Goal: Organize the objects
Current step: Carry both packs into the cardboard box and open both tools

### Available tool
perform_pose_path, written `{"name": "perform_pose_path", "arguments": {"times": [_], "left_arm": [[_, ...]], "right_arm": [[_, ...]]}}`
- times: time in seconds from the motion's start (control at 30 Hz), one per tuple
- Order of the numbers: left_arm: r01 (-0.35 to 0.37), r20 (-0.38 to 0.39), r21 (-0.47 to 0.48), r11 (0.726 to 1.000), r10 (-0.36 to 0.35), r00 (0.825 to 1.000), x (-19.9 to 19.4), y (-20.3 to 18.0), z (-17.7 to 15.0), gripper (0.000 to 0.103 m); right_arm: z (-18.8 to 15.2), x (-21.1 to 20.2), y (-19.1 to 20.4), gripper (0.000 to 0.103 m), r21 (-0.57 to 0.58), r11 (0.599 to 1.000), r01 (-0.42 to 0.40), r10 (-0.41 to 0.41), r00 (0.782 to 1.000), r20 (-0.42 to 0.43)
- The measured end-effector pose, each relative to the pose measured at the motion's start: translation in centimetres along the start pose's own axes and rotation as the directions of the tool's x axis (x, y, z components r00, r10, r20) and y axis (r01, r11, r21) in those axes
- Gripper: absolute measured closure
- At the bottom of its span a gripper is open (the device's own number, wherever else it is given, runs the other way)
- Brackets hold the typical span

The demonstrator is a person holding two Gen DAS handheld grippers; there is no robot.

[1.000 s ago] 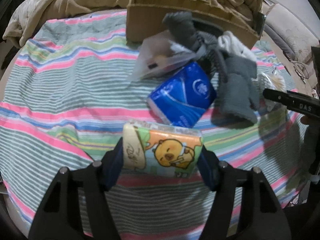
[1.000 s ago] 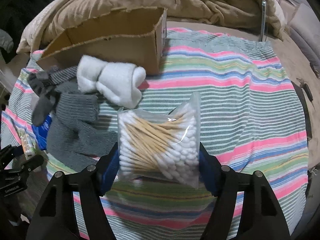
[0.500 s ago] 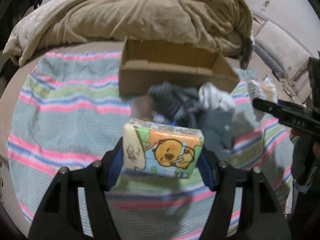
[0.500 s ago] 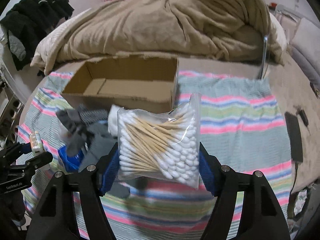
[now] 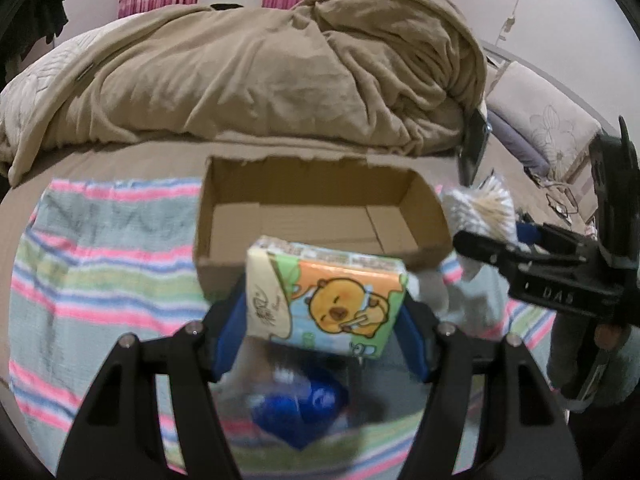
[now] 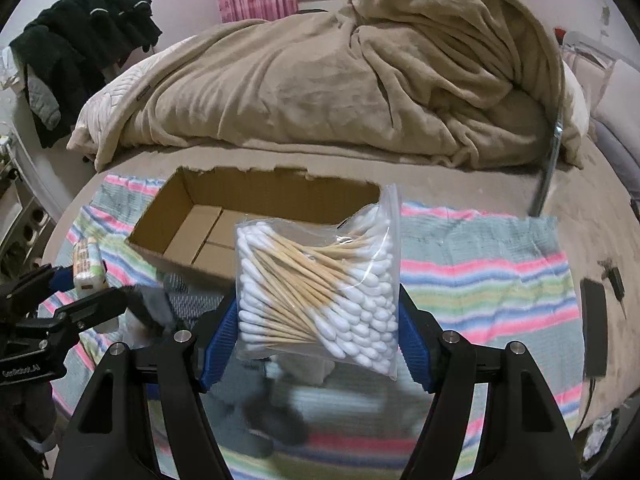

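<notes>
My left gripper [image 5: 320, 320] is shut on a tissue pack [image 5: 324, 296] with a yellow cartoon bear, held above the bed in front of an open cardboard box [image 5: 316, 216]. My right gripper [image 6: 316, 324] is shut on a clear bag of cotton swabs [image 6: 320, 280], held up before the same box [image 6: 208, 220]. The left gripper with the tissue pack [image 6: 88, 264] shows at the left of the right wrist view. The right gripper [image 5: 532, 268] with the swab bag [image 5: 480, 212] shows at the right of the left wrist view. A blue tissue pack [image 5: 300, 404] lies below my left gripper.
A striped towel [image 6: 480, 280] covers the bed under the box. Grey socks [image 6: 264, 424] lie blurred below my right gripper. A rumpled tan blanket [image 5: 260, 72] is heaped behind the box. A dark phone-like object [image 6: 594, 324] lies at the right.
Both grippers have risen with their loads and tilted up toward the box. The box interior now shows, and the socks and blue pack have dropped low in view.
</notes>
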State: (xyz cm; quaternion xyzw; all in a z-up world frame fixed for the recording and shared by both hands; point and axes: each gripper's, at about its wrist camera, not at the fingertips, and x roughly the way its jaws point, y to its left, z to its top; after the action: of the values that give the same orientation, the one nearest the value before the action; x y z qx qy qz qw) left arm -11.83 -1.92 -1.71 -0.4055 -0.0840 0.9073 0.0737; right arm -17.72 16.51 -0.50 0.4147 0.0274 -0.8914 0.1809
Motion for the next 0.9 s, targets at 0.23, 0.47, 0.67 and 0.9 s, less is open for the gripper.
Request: {"name": "perform_pose_path", "arguments": {"times": [0.23, 0.47, 0.67, 0.9], "left_arm": [[0.021, 0.021, -0.003, 1.0, -0.021, 1.0, 3.0, 0.7, 3.0, 0.036], [0.038, 0.021, -0.039, 0.999, -0.038, 0.999, 6.0, 1.8, 4.4, 0.036], [0.039, -0.05, -0.054, 0.998, -0.042, 0.998, 9.3, 2.2, 4.1, 0.036], [0.023, -0.048, -0.076, 0.997, -0.027, 0.998, 9.8, 2.4, 3.7, 0.029]], "right_arm": [[1.8, 2.1, 0.2, 0.029, -0.01, 1.0, -0.02, 0.02, 1.0, 0.009], [2.5, 4.6, 0.0, 0.029, -0.003, 0.999, -0.039, 0.038, 0.999, -0.014], [2.1, 6.6, 0.0, 0.029, 0.008, 0.998, -0.061, 0.061, 0.997, -0.048], [1.9, 7.4, -0.1, 0.028, 0.018, 0.996, -0.083, 0.084, 0.995, -0.058]]}}
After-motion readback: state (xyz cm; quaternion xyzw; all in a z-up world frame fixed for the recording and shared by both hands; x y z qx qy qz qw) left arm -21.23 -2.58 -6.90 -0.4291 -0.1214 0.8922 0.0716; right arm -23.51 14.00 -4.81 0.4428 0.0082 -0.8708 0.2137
